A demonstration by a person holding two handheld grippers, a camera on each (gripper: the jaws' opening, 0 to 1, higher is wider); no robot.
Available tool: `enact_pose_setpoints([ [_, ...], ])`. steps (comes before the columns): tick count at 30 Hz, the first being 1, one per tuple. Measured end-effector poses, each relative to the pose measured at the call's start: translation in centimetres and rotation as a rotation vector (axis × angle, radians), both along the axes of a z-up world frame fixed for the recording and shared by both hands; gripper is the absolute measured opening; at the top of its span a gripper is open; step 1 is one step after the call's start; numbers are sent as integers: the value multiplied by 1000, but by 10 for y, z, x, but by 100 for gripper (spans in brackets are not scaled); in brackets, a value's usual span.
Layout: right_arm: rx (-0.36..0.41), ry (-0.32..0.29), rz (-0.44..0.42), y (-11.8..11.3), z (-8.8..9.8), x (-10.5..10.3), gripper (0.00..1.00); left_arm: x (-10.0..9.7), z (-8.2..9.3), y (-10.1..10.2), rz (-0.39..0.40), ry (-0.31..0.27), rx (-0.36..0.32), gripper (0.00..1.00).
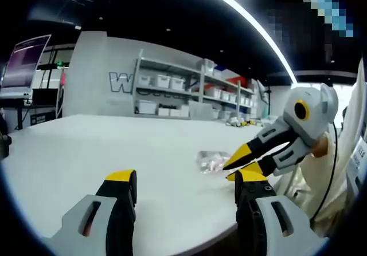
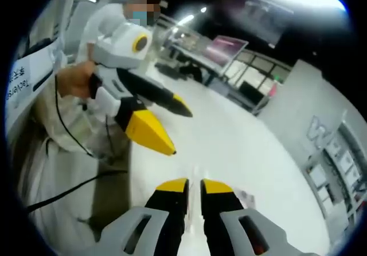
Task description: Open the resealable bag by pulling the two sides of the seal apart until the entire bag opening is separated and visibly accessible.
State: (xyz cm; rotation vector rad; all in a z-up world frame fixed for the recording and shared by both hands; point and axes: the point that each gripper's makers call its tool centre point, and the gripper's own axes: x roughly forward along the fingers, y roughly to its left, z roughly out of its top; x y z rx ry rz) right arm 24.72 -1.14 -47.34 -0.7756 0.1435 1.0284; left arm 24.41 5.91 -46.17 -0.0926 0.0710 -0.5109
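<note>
While the white table (image 1: 86, 153) spreads wide under both tools, the left gripper (image 1: 186, 184) hangs over its near edge with jaws wide apart and empty. Farther along the table, the right gripper (image 1: 235, 167) has its yellow tips nearly together, gripping nothing visible. Just beyond those tips, the small clear resealable bag (image 1: 211, 160) lies flat on the table.
</note>
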Motion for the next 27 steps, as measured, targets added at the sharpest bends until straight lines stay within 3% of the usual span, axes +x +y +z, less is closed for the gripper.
enact_pose_setpoints([
  [10,6,-23,-5,0,4,-3,5,0,0,-2,-5,3,9,69],
  [27,-7,-6,-11,-1,-7,-9,3,-3,0,-2,-10,5,15,69],
])
